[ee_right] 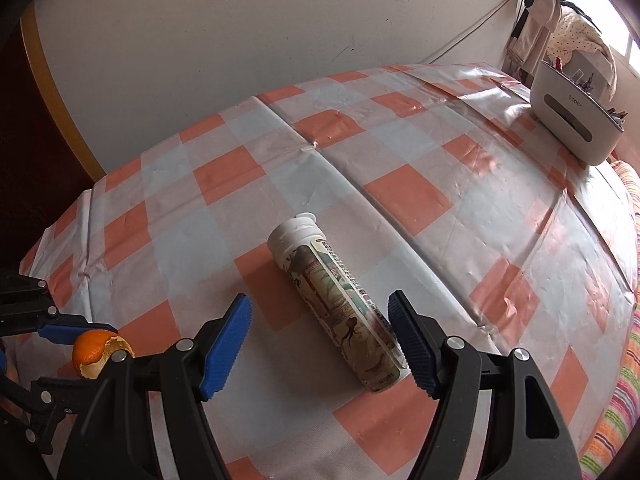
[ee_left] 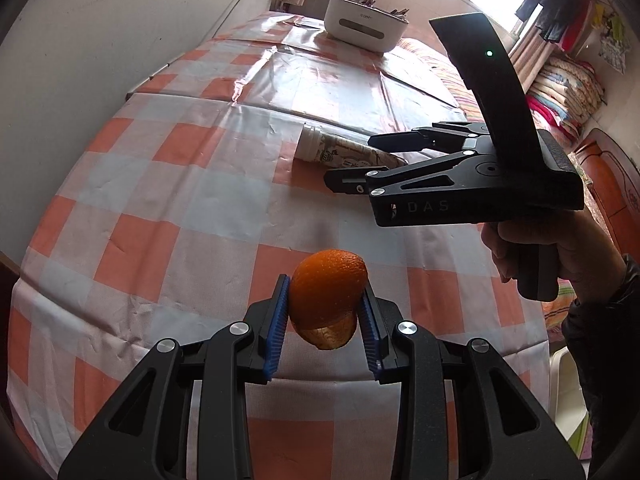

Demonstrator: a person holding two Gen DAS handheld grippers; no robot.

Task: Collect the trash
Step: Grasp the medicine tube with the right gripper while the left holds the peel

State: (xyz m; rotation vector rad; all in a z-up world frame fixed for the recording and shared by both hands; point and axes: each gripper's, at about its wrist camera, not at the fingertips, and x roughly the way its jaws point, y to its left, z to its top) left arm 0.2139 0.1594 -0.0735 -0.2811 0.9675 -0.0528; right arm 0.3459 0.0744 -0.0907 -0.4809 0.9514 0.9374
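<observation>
My left gripper (ee_left: 326, 312) is shut on a piece of orange peel (ee_left: 326, 294) and holds it above the checked tablecloth; the peel also shows at the left of the right wrist view (ee_right: 94, 346). A white tube with a printed label (ee_right: 340, 304) lies on its side on the table, cap pointing away. My right gripper (ee_right: 320, 344) is open, its blue pads either side of the tube's near end, the right pad close to it. In the left wrist view the right gripper (ee_left: 352, 162) hovers over the tube (ee_left: 340, 150).
The table (ee_right: 400, 196) has an orange, white and blue checked cloth and stands against a white wall. A white container (ee_right: 576, 116) with small items stands at the far end. Bedding and hanging clothes (ee_left: 560, 80) lie beyond the table's right edge.
</observation>
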